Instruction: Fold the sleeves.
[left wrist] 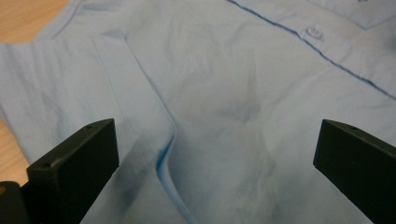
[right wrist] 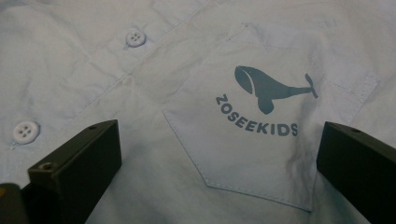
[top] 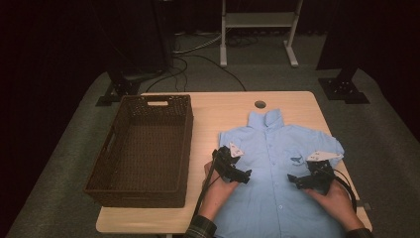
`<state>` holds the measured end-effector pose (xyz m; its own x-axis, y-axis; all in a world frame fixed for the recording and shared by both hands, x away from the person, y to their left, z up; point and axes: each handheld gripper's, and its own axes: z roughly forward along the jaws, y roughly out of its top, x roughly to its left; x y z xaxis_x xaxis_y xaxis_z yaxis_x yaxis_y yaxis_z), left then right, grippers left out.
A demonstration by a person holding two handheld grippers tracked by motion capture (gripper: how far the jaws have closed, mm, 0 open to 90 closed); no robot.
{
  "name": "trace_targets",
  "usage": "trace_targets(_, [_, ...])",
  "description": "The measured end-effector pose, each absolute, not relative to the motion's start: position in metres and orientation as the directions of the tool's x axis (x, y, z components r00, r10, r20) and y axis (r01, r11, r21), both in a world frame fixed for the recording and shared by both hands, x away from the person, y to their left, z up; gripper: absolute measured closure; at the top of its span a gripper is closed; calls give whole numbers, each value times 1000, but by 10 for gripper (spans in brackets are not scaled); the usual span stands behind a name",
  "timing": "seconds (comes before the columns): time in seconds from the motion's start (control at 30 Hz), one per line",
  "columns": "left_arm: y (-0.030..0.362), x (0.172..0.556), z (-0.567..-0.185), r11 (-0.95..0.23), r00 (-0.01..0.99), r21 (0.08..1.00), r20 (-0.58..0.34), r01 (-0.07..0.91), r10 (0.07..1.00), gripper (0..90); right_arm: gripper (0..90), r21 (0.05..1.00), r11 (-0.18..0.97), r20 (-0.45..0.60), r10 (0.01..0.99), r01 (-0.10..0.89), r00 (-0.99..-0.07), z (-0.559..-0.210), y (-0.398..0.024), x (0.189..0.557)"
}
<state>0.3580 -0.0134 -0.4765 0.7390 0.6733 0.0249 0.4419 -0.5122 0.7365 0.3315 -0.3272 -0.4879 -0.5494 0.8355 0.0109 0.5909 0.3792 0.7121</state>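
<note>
A light blue short-sleeved shirt (top: 277, 163) lies flat and buttoned on the wooden table, collar toward the far edge. My left gripper (top: 246, 174) hovers low over the shirt's left side, jaws wide apart; in the left gripper view (left wrist: 217, 154) nothing but a fabric fold lies under them. My right gripper (top: 293, 181) is over the shirt's right chest, jaws wide apart too. In the right gripper view (right wrist: 219, 158) the chest pocket (right wrist: 261, 126) with a whale print and lettering lies between its jaws, with two white buttons (right wrist: 134, 38) to the left.
A dark brown wicker basket (top: 143, 183) stands on the table's left half, beside the shirt. A round cable hole (top: 260, 104) sits near the far edge. The table's bare wood (top: 218, 106) shows behind the shirt. Stands and cables are on the floor beyond.
</note>
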Motion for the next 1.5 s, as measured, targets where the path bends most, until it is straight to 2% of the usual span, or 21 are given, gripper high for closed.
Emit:
trace_targets(0.27, [-15,351,-484,-542,742,720,57,433,668,0,0,712,382,10,834,590,-552,-488,-327,331])
trace_targets(0.77, [4,345,-485,-520,728,717,25,465,685,0,0,708,403,7,817,580,-577,-487,-314,324])
trace_targets(1.1, [22,334,-485,-518,728,718,23,465,686,0,0,624,450,7,814,639,-580,-479,-301,323])
trace_targets(1.5, [30,329,-485,-520,733,718,20,463,680,0,20,636,498,-9,768,589,-640,-458,-298,322])
